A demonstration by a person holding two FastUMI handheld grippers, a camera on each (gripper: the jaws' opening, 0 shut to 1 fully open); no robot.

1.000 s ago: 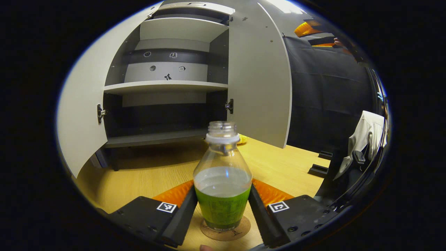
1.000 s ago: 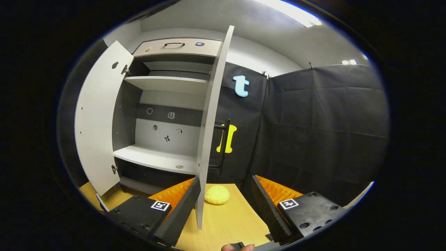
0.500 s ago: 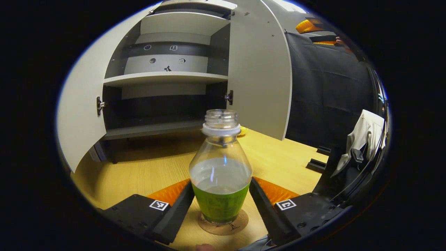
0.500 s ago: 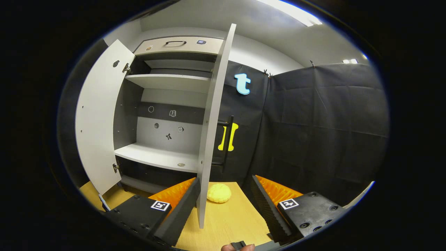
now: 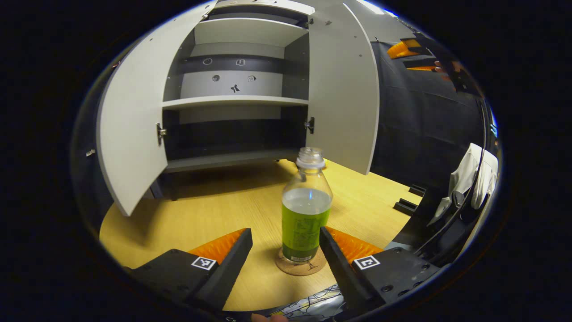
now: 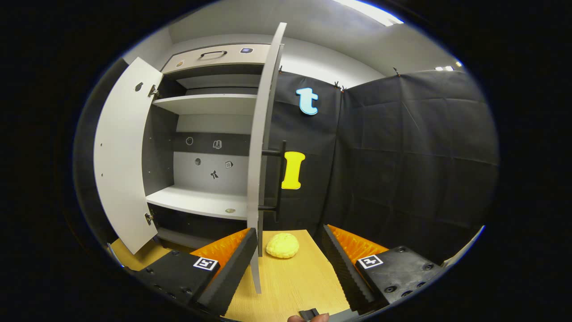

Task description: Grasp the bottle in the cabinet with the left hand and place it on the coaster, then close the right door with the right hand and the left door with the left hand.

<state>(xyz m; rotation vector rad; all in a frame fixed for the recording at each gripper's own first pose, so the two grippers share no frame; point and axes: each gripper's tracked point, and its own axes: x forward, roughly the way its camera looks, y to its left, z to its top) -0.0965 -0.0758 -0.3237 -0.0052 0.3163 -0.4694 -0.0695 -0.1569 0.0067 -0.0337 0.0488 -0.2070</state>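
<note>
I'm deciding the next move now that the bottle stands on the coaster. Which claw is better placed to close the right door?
Right. The right claw is open at the right door edge; the left claw faces the bottle.

A pale wooden tabletop [image 5: 214, 210] filled the lower half of the left gripper view. In the right gripper view, a lumpy yellow object [image 6: 282, 245] lay on that tabletop at about 6 o'clock. A white cloth [image 5: 473, 176] hung at 3 o'clock in the left gripper view.
</note>
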